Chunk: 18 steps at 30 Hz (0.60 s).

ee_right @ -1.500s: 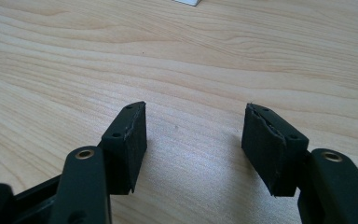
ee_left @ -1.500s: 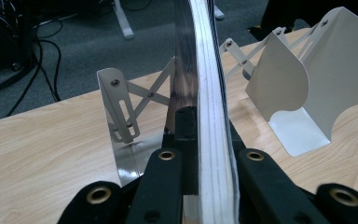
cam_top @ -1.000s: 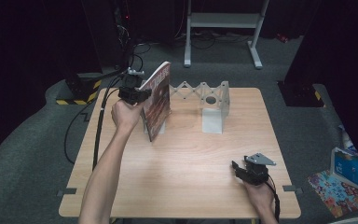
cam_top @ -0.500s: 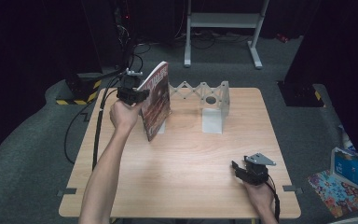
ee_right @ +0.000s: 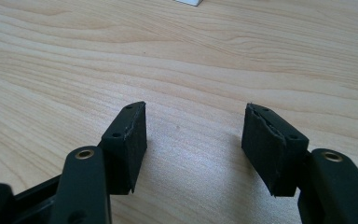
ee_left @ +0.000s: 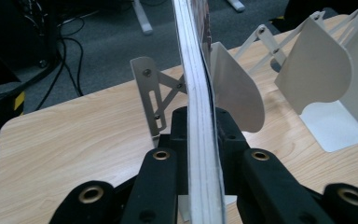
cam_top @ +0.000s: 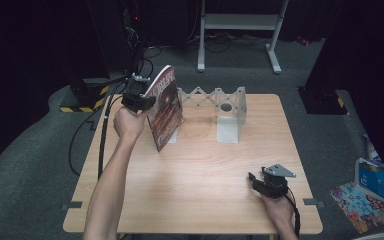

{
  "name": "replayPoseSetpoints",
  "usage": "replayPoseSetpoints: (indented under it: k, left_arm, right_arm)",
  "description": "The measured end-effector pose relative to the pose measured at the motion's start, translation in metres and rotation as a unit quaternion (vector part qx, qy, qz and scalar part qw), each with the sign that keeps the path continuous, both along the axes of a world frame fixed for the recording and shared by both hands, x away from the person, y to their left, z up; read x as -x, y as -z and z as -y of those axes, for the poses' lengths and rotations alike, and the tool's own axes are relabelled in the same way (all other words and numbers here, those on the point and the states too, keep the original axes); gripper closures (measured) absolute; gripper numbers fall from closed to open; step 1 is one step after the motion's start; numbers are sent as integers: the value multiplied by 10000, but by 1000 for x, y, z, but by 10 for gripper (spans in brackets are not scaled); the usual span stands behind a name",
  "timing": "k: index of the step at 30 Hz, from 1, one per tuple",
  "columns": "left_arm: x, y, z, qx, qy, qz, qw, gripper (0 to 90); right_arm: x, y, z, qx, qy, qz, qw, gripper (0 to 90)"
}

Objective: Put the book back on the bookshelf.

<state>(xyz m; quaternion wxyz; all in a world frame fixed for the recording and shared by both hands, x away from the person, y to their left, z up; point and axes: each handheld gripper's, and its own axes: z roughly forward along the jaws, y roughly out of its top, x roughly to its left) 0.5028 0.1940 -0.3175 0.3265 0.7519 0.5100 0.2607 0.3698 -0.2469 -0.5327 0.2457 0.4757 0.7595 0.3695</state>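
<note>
Pinching a thin red-covered magazine upright at upper left, long axis vertical, beside the white folding metal bookstand, left gripper nearer; right gripper idling spread.

The left forearm reaches forward with the hand wrapped round the left tool, raised above the worktop; its jaws are clamped on the edge of a magazine that stands upright between them, seen edge-on in the left gripper view; the right hand holds the right tool low over the worktop, well apart from the left tool; its jaws stand wide apart with nothing between them.
</note>
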Motion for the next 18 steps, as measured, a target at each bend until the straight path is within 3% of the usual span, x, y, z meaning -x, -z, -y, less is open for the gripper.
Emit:
replayPoseSetpoints:
  k: [18]
  left_arm:
    - [-2,0,-13,49,-250,12,9997,777]
  right_arm:
    - [0,0,0,3,-2,0,10000,402]
